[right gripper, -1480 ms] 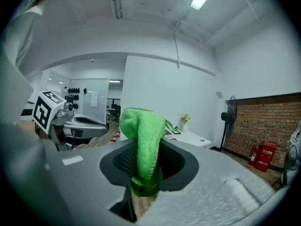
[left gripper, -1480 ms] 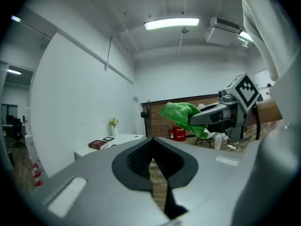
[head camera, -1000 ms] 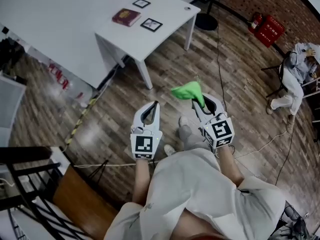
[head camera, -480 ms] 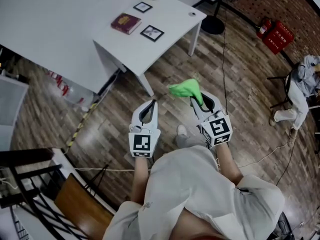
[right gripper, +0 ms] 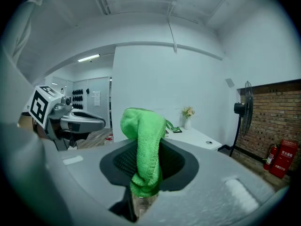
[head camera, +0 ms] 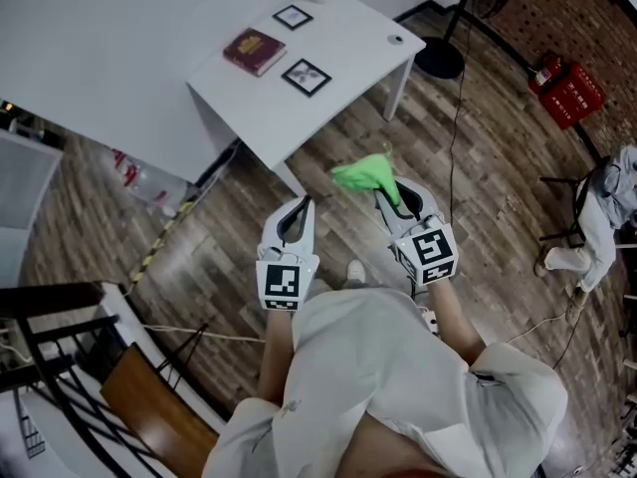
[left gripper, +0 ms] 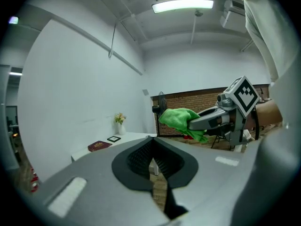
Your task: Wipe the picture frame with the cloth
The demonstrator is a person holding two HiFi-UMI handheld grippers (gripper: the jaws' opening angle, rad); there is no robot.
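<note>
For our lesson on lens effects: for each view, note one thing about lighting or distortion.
Head view: dimly lit, the wooden floor dark, the white table brightest. Left gripper view: fisheye circle with black corners; the ceiling lamp glares white. Right gripper view: same dark rim; the green cloth in the right claw looms large close to the lens.

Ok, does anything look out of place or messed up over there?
Nothing looks spilled or damaged. The near picture frame and the far picture frame lie flat on the white table beside the red book, not standing. The green cloth is bunched in the right gripper.
</note>
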